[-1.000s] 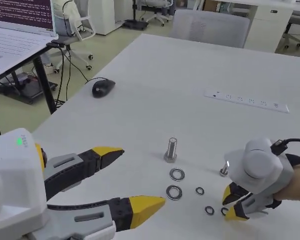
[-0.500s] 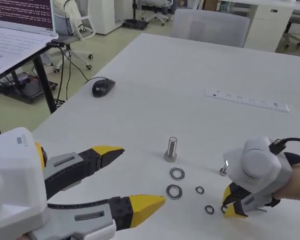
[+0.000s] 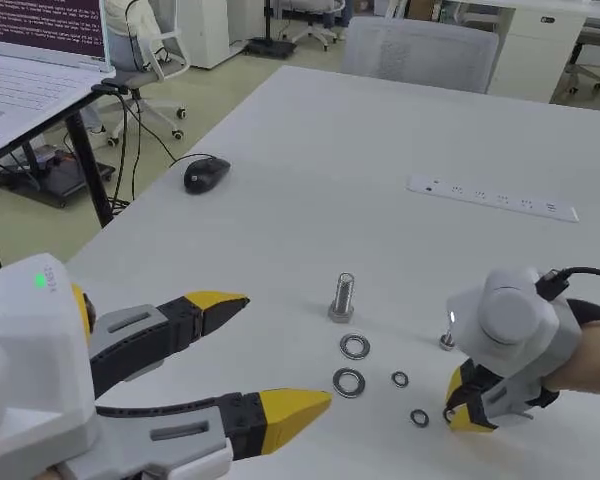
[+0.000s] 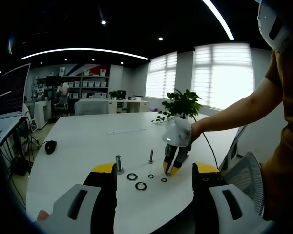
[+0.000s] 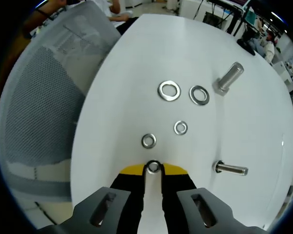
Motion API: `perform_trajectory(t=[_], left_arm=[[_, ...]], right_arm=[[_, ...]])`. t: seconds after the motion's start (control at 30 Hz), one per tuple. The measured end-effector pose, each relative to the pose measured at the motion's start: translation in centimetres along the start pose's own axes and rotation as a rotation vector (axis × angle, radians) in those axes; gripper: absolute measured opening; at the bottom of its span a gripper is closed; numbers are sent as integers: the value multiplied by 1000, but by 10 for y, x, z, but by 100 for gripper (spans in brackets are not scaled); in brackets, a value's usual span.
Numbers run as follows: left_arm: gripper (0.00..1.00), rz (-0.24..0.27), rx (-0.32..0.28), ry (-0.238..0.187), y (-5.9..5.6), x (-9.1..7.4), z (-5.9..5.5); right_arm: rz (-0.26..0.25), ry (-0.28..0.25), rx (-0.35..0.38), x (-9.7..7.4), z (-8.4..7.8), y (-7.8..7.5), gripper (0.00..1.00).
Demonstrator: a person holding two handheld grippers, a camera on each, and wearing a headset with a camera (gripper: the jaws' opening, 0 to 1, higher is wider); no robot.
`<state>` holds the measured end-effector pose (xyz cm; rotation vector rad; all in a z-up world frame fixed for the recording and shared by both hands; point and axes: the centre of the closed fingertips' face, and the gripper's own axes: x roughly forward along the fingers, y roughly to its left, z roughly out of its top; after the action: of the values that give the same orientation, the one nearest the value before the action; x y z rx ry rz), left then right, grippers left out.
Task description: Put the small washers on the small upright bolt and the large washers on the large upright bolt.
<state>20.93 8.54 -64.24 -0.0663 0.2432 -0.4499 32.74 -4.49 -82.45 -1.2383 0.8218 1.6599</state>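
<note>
Right gripper (image 5: 154,168) is down at the table (image 3: 330,150) with its yellow tips drawn almost together, and a small washer (image 5: 154,167) sits pinched right between them. The jaws stand only as far apart as that ring is wide.

Just ahead of those tips lies a loose small washer (image 5: 148,141). A second loose small washer (image 5: 180,127) is a little further out and off to the side. Beyond them, still ahead of the right gripper, the two large washers (image 5: 169,90) lie side by side, close but apart.

The small bolt (image 3: 448,335) stands upright just beside the right gripper, close to its body and level with its tips in its own view. The large bolt (image 3: 342,298) stands upright well ahead of it, past the large washers.

Left gripper (image 3: 265,355) hangs over the near edge, jaws spread wide, nothing in them. From its own view, the bolts, the rings and the right gripper all lie ahead of that open gap.

Further off ahead of both tools lie a mouse (image 3: 205,175) and a power strip (image 3: 490,198).
</note>
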Motion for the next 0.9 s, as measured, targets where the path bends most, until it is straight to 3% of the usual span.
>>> perform_trajectory(t=[0.57,0.9], left_arm=[[62,-5,-2,2,0,3,0],[61,-18,1,7,-2,8,0]], right_arm=[[-23,-9,31,-17,-7,-14,12],[-64,-4,46,-41,-15,-34,12]])
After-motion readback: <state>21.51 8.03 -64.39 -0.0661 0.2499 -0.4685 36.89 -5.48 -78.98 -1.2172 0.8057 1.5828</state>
